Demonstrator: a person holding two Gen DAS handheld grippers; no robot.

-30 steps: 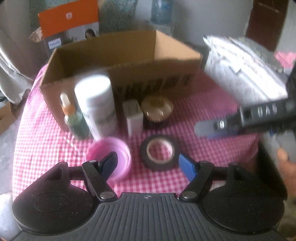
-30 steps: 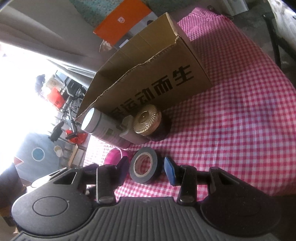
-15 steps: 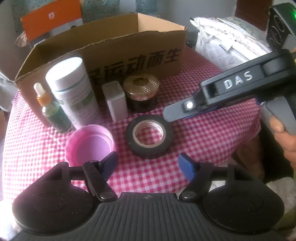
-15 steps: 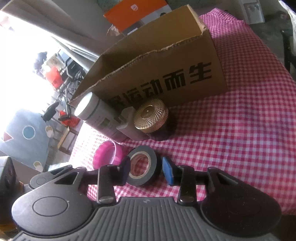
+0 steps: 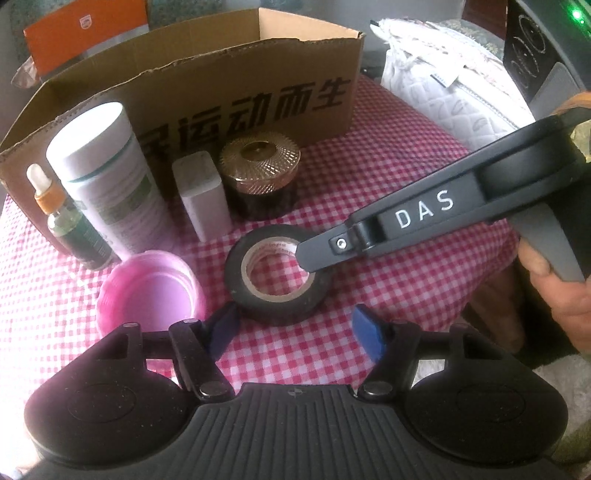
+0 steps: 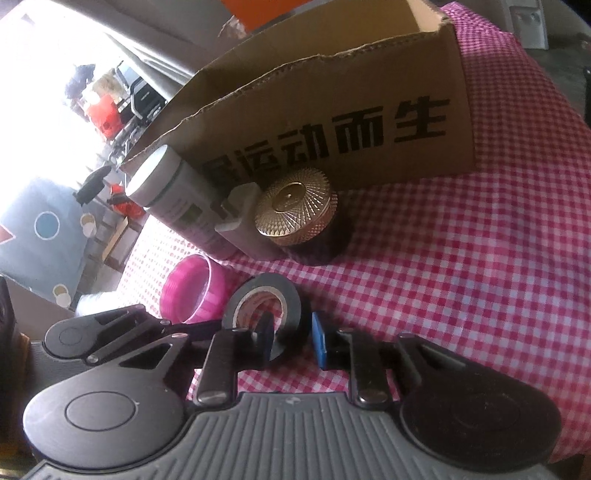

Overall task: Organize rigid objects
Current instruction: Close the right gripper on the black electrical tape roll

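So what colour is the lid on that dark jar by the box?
Gold, with a fine ribbed texture; the jar lid shows best in the right wrist view.

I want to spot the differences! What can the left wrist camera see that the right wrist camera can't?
Only the left wrist view shows the little dropper bottle, a person's hand and the orange box in full.

Only the right wrist view shows the right gripper from behind, its jaws closing with one finger inside the tape roll and one outside.

Both show the tape roll, pink cap, gold-lidded jar, white bottle and cardboard box.
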